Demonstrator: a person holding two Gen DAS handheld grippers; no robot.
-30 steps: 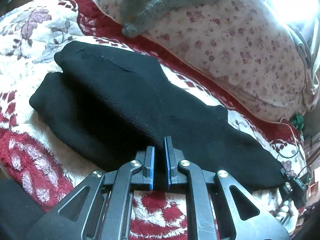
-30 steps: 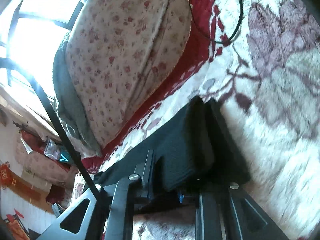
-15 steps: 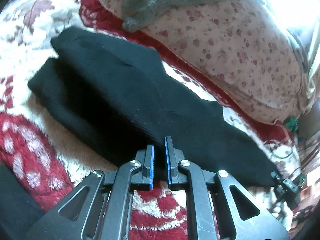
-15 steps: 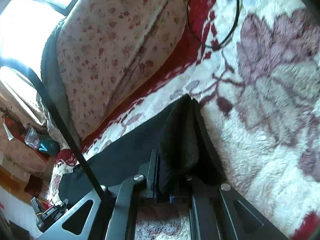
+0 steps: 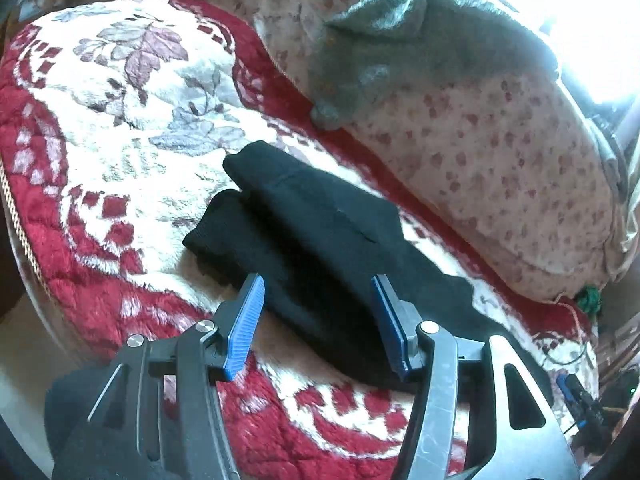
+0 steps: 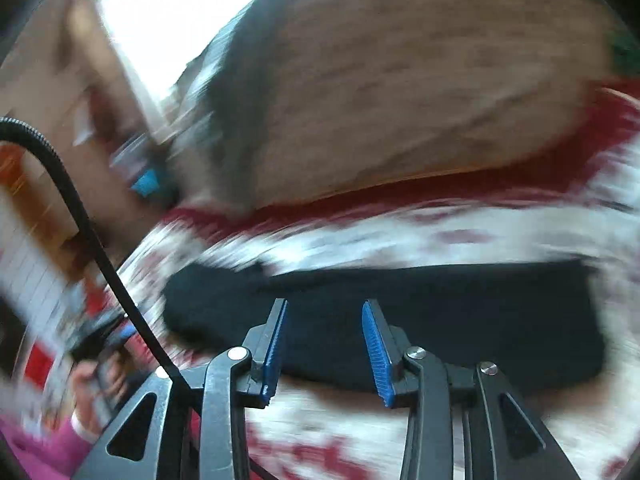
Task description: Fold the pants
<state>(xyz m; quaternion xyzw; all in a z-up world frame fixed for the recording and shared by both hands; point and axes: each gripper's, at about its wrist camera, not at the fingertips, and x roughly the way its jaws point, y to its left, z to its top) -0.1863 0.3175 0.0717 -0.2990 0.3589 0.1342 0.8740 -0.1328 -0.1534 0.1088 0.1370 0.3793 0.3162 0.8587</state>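
Observation:
The black pants (image 5: 320, 248) lie folded lengthwise on the red and white floral blanket (image 5: 120, 128), one leg stacked on the other. My left gripper (image 5: 316, 292) is open and empty just above the near edge of the pants. In the blurred right wrist view the pants (image 6: 440, 312) lie as a long dark band across the blanket. My right gripper (image 6: 324, 312) is open and empty over their near edge.
A large floral cushion (image 5: 500, 160) with a grey garment (image 5: 400, 48) draped on it lies behind the pants. A black cable (image 6: 80, 216) hangs at the left of the right wrist view. Cluttered items sit past the blanket's right edge (image 5: 580, 396).
Both grippers were shut on the pants' edge and have now opened and let go. The left has pulled back and up; the right has swung round fast, blurring its view.

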